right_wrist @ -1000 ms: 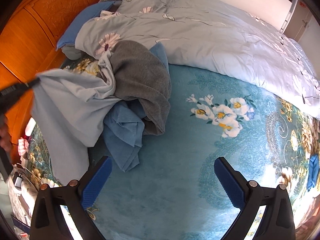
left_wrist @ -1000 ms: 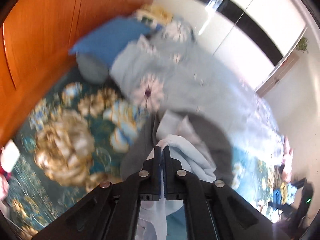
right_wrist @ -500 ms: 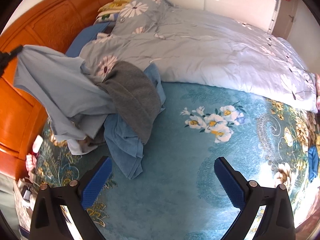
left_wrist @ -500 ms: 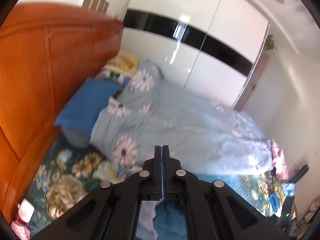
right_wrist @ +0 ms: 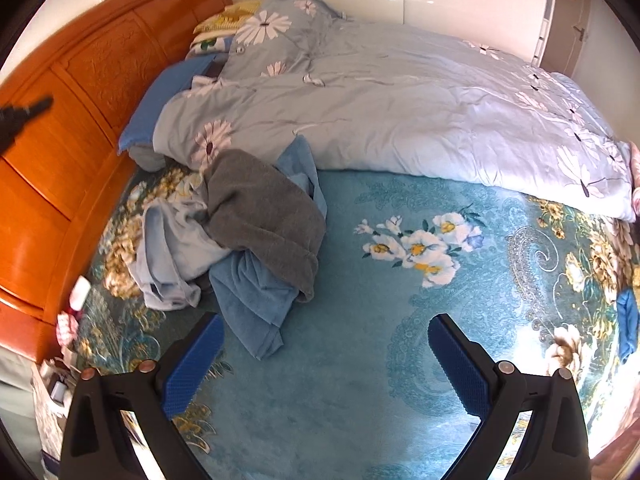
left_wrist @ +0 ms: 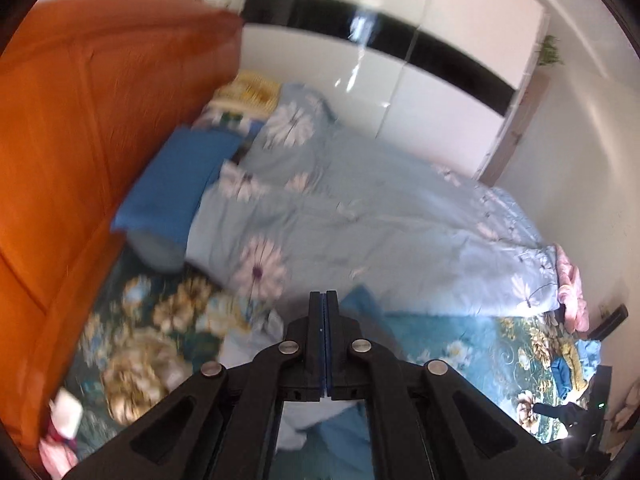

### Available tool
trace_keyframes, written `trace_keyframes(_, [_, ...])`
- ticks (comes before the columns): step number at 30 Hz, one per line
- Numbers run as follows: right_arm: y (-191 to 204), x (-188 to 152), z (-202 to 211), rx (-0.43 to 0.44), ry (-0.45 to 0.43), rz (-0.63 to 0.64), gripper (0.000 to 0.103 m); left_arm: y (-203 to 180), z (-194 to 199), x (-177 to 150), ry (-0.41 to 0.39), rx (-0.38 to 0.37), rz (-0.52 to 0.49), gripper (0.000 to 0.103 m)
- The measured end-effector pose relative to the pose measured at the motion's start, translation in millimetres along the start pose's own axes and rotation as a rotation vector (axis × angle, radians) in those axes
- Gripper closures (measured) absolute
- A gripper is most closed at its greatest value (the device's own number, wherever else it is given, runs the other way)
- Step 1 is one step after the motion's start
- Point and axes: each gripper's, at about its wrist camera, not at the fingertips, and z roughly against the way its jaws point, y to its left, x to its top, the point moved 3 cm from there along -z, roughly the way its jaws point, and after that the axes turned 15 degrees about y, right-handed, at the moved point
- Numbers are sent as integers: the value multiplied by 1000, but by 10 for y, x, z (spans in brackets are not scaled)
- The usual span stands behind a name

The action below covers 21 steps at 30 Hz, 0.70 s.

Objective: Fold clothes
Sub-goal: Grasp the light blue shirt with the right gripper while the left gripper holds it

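Note:
A heap of clothes lies on the teal bedspread (right_wrist: 360,380) near the headboard: a pale blue garment (right_wrist: 172,248) on the left, a grey one (right_wrist: 260,216) on top, a blue one (right_wrist: 256,300) spilling toward me. My left gripper (left_wrist: 325,296) is shut with nothing showing between its pads; the right wrist view has it high at the far left (right_wrist: 38,106), apart from the heap. My right gripper (right_wrist: 325,320) stands open above bare bedspread, just right of the blue garment's hem. The left wrist view catches the pale garment (left_wrist: 248,344) below its fingers.
A pale floral duvet (right_wrist: 400,112) covers the far half of the bed. The orange wooden headboard (right_wrist: 80,120) runs along the left, with a blue pillow (right_wrist: 160,96) against it. A white wardrobe (left_wrist: 400,80) stands behind. Small items (right_wrist: 80,292) sit at the bed's left edge.
The pale blue garment, held up by the shut left gripper in the earlier frames, now lies crumpled on the heap. The left gripper has risen, bare. The right gripper stays open.

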Motion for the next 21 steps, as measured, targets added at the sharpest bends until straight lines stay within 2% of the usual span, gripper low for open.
trace_keyframes(1, [3,8,-29,-4,10,6,0,102,-125,-85,28,25,30,87])
trace_keyframes(2, [7,16,-58,-8,19,11,0,203,-250,-169,57,50,61,60])
trace_keyframes(3, [17,27,-87,-12,27,13,0,297,-377,-243,82,65,90,47])
trace_keyframes(4, [27,37,-117,-15,34,15,0,383,-507,-304,105,68,120,39])
trace_keyframes(7, [91,90,-219,-20,59,17,0,612,-902,-467,178,81,202,38])
trace_keyframes(13, [444,389,-510,4,100,89,0,826,-1670,-616,347,62,262,38])
trace_keyframes(18, [979,623,-854,58,131,177,0,945,-2053,-578,414,75,228,38])
trace_keyframes(21, [1248,710,-1011,82,146,226,0,1047,-2217,-586,424,40,247,39])
